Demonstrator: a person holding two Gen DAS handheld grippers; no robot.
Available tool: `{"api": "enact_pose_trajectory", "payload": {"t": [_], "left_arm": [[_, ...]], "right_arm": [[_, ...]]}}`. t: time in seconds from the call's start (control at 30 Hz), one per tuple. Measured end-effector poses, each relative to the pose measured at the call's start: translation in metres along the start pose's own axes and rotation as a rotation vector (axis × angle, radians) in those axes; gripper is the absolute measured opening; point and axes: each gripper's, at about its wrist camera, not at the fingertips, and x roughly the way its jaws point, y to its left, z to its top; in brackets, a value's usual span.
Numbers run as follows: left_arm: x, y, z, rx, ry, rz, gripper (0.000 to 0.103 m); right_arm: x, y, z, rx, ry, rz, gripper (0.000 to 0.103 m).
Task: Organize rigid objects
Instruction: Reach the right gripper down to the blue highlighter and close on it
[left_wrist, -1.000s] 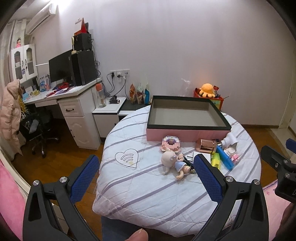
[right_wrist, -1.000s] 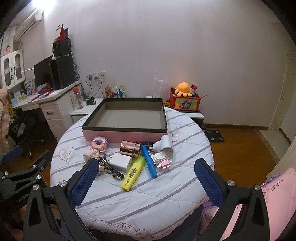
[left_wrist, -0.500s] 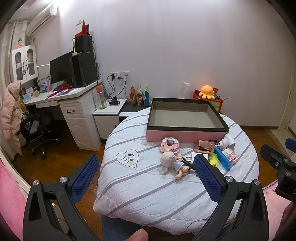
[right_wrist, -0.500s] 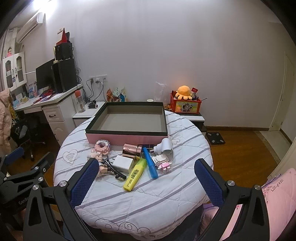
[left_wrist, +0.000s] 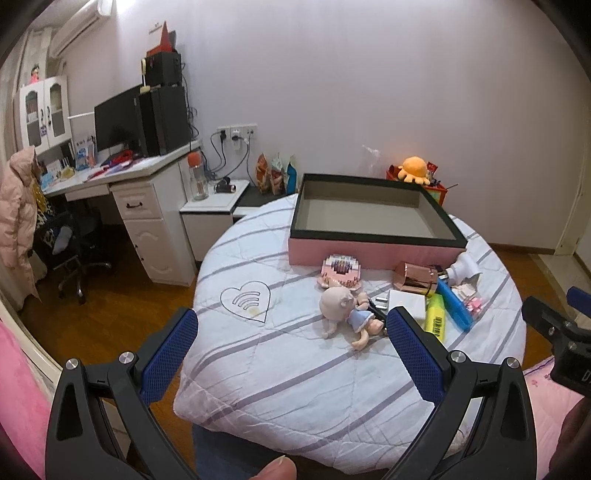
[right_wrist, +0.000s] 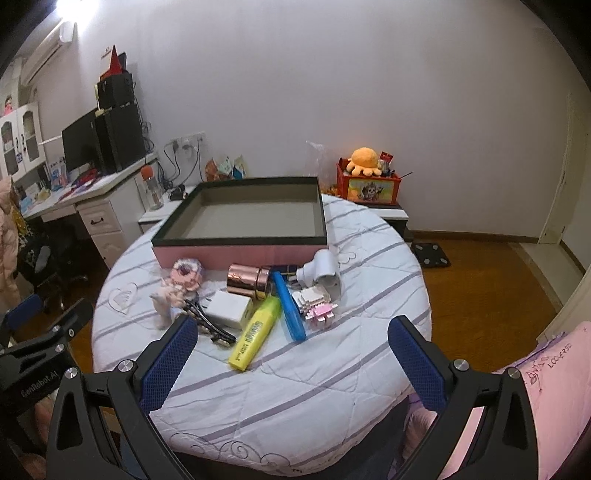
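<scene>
Left wrist view: left gripper (left_wrist: 291, 328) jaws spread wide, nothing between them, hovering over the near edge of the round table (left_wrist: 288, 373) with its striped white quilt. Pink tray (left_wrist: 373, 254) with a black rim sits at the far side, inside bare. Clutter lies in front of it: pink block toy (left_wrist: 340, 266) touching the tray wall, doll (left_wrist: 345, 308) lying on its side just beside that, rose-gold cylinder (left_wrist: 415, 282) on its side, white charger (left_wrist: 404, 303), yellow highlighter (left_wrist: 436, 320), blue pen (left_wrist: 453, 307), white plug adapter (left_wrist: 463, 266). Part of the right gripper shows at the right edge. A fingertip (left_wrist: 275, 469) pokes in at the bottom

Right wrist view: right gripper (right_wrist: 291, 330) also released wide, empty, over the near side of the table. Same tray (right_wrist: 240, 254) at the far side, all items still outside it. Highlighter (right_wrist: 255, 332) nearest, angled; blue pen (right_wrist: 290, 310) just beside it; pink-white block piece (right_wrist: 316, 304) right of the pen; adapter (right_wrist: 321, 271) near the tray's front corner; cylinder (right_wrist: 247, 278) and charger (right_wrist: 229, 308) in the middle; black hair clip (right_wrist: 208, 326) beside the charger; doll (right_wrist: 166, 299) partly blurred. Left gripper body visible lower left
</scene>
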Motion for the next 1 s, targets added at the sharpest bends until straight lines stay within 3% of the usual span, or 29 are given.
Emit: {"api": "enact_pose_trajectory", "payload": {"t": [0.23,0.53,0.7,0.9,1.0], "left_arm": [[0.034,-0.011,-0.005,0.028,0.042,-0.034,0.103],[0.072,-0.026,-0.001,0.030,0.078,-0.048,0.103],[0.084,-0.026,-0.002,0.024,0.092,-0.044,0.103],[0.090,-0.024,-0.005,0.018,0.102,-0.039,0.103],[0.090,-0.023,-0.006,0.017,0.107,-0.039,0.103]], "right_arm": [[0.054,-0.013,-0.012,-0.008,0.078,-0.023,0.102],[0.124,-0.029,-0.015,-0.041,0.178,-0.014,0.076],[0.135,-0.032,-0.015,-0.052,0.193,0.011,0.075],[0.136,-0.023,-0.017,-0.080,0.206,0.051,0.059],[0.142,-0.020,-0.020,-0.087,0.219,0.052,0.057]]}}
